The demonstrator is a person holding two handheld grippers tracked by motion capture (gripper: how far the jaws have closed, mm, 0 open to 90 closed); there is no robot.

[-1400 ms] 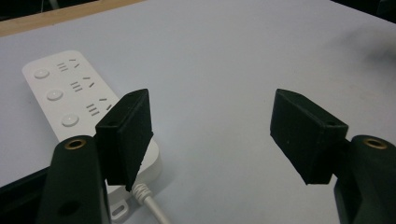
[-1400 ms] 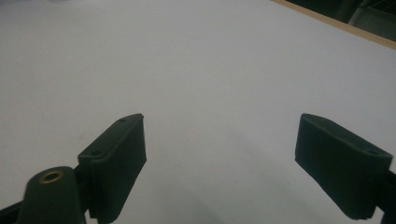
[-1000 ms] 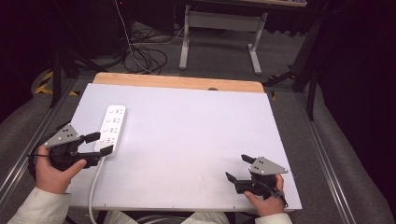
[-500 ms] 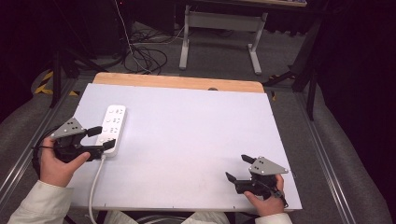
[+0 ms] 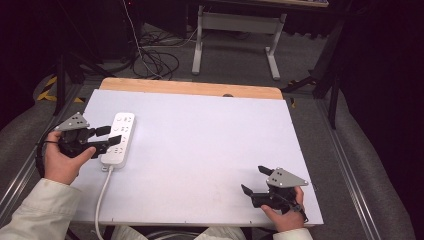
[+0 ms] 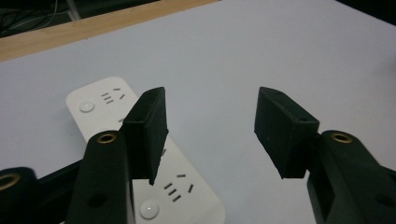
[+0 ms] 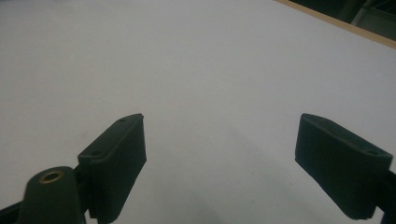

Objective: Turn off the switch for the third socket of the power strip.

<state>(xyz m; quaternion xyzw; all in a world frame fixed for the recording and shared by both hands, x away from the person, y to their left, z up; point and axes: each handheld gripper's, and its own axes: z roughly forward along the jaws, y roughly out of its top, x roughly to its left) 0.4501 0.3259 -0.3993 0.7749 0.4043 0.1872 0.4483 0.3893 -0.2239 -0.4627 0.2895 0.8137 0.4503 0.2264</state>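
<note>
The left black two-jaw gripper (image 5: 106,136) is held with its jaws spread wide, nothing pinched between them, and it is parked right over the near half of the white rectangular plastic power strip (image 5: 119,139). In the left gripper view the left gripper (image 6: 210,135) is seen with one jaw hanging above the power strip (image 6: 100,100) and the other over bare surface just beside it. So the step in hand looks like the approach for a grab, not the grab itself. What's needed next, probably: the gripper gets lowered so the strip's long sides are straddled, then squeezed. The strip is lying flat at the left edge of the pale grey table top (image 5: 210,145), with its white cord (image 5: 101,195) trailing off the near edge.

The left hand (image 5: 62,160) is wrapped around the gripper body, forearm coming in from the bottom-left corner, jaws pointed to the right across the strip.

Over on the right, the right black two-jaw gripper (image 5: 253,180) is also kept spread and empty, rested low near the front right corner, well apart from the strip. In the right gripper view, bare table is seen between its jaws (image 7: 219,163).
</note>
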